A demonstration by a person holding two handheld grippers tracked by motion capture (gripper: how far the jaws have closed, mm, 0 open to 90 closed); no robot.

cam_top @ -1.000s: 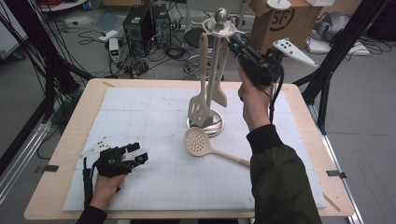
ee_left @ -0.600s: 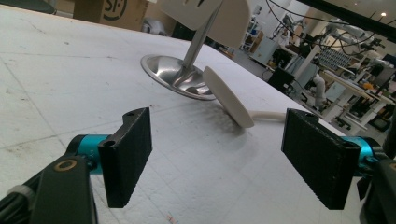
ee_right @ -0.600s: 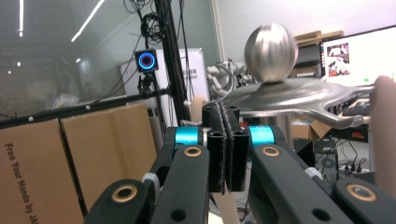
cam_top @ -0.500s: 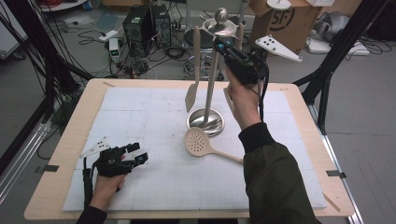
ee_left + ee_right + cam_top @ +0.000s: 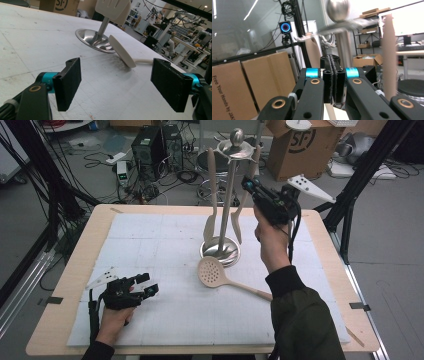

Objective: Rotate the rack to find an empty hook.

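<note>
Right tool point(image 5: 248, 183), pads pressed together with nothing between, sits up beside the beige wooden utensil point(image 5: 243, 202) hanging on the steel stand point(image 5: 227, 200). Left tool point(image 5: 145, 285) apart, resting on desk point(image 5: 65, 285).

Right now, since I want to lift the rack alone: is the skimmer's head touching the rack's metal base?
Touching. In the left gripper view the skimmer head leans tilted against the rim of the metal base, no gap showing.
</note>
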